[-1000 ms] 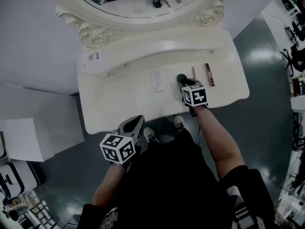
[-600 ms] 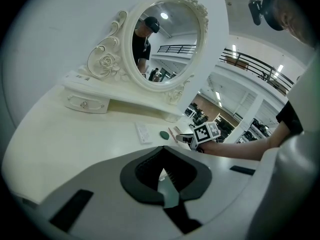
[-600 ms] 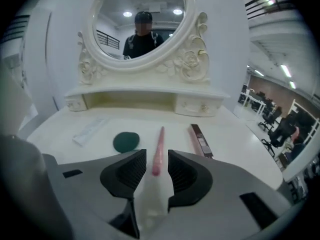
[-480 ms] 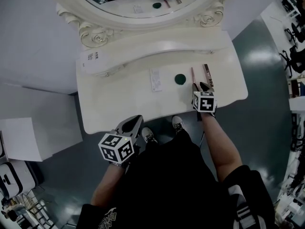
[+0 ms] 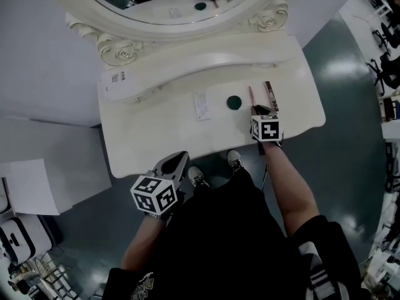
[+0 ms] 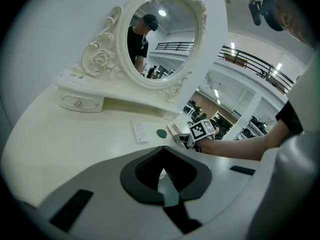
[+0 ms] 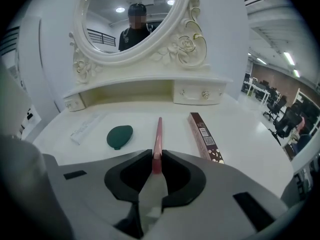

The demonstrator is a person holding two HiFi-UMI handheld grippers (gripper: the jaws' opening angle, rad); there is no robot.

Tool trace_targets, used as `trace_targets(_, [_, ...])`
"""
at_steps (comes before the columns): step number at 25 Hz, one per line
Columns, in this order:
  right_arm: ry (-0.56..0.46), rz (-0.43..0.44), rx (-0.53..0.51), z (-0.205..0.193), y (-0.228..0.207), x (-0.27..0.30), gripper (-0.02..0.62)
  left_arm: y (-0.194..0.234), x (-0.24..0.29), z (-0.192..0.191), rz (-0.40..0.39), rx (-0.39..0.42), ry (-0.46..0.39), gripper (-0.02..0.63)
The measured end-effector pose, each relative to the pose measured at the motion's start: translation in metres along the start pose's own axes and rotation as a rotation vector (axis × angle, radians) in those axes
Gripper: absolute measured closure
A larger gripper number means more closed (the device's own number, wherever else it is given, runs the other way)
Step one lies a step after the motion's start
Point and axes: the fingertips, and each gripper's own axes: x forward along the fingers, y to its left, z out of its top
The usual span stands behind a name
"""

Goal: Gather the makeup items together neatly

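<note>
On the white dressing table [image 5: 150, 136] lie a white flat strip [image 5: 200, 105], a round dark green compact [image 5: 234, 102], a slim pink pencil [image 5: 250, 95] and a long brown box [image 5: 271, 96], side by side. My right gripper [image 5: 259, 110] is at the near end of the pink pencil [image 7: 158, 134]. Its jaws are closing, and the pads press on the pencil's end. The green compact [image 7: 120, 136] lies left of it and the brown box [image 7: 202, 136] to its right. My left gripper [image 5: 177, 161] hangs shut and empty off the table's front edge.
An oval mirror [image 5: 162, 5] in a carved white frame stands on a raised shelf with small drawers [image 7: 202, 94] at the back of the table. A white cabinet [image 5: 31, 186] stands on the floor to the left. The person's shoes [image 5: 197, 177] are under the front edge.
My right gripper left the green compact, moved right to the pink pencil's near end and closed on it. The left gripper has stayed put.
</note>
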Motion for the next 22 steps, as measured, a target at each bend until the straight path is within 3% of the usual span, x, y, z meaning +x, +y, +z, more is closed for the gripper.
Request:
trace_targets(10, [-0.010,0.002,-0.008,0.004,-0.008,-0.001,0.519,-0.001,0.002,0.001,-0.004,-0.001,-0.004,0.598])
trace_targets(12, [-0.049,-0.013,-0.037,0.013,-0.003,-0.010,0.491,-0.001,0.001,0.002,-0.008,0.000,-0.008,0.598])
trace_targets(14, [-0.101,0.017,-0.060,0.027,0.021,-0.023,0.461,0.001,-0.001,0.002,-0.007,-0.003,-0.013,0.598])
trace_targets(19, [-0.132,0.241,-0.031,0.053,0.136,-0.026,0.385,0.008,-0.010,0.000,0.000,-0.014,-0.024,0.598])
trace_targets(22, [-0.100,0.245,-0.047,0.057,0.181,-0.008,0.348,0.016,-0.019,-0.003,0.007,-0.020,-0.031,0.598])
